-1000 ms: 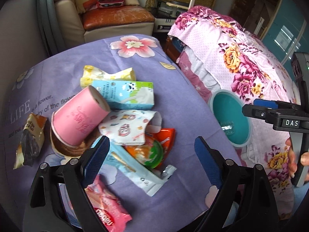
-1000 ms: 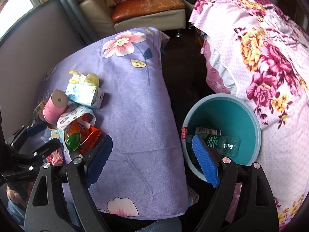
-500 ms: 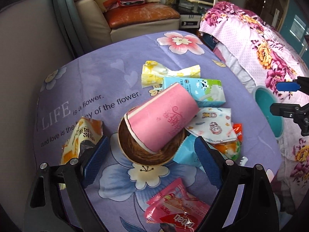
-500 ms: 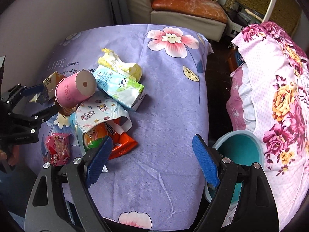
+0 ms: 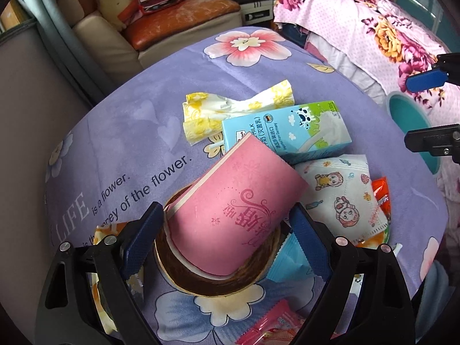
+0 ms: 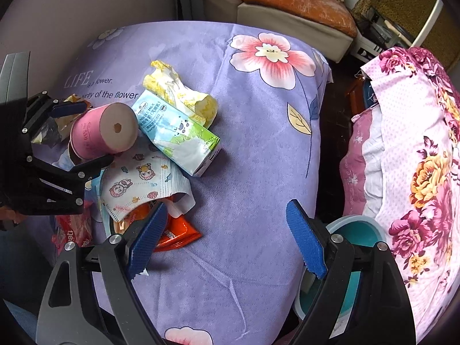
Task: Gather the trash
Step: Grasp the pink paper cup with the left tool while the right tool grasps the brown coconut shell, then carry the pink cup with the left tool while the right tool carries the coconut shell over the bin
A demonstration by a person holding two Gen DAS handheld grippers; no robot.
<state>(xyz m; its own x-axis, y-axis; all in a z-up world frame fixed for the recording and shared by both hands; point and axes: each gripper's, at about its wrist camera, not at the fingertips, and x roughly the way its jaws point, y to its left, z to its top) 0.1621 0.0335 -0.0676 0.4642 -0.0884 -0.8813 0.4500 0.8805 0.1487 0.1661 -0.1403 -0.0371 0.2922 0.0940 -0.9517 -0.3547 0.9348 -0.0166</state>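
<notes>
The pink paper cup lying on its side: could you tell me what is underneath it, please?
The pink paper cup rests in a brown bowl; the bowl's inside is mostly covered.

1. One pink paper cup (image 5: 238, 212), lying tipped.
2. One brown bowl (image 5: 218, 283) under it.
3. One milk carton (image 5: 290, 132).
4. One yellow crumpled wrapper (image 5: 227, 112).
5. One printed child's face mask (image 5: 342, 198).
6. One orange packet (image 6: 175, 230).
7. One red snack packet (image 5: 270, 327).
8. One teal bucket (image 6: 356, 227) beside the counter (image 6: 244, 132).
9. Two tongs: left (image 5: 224, 241), right (image 6: 227, 238).
</notes>
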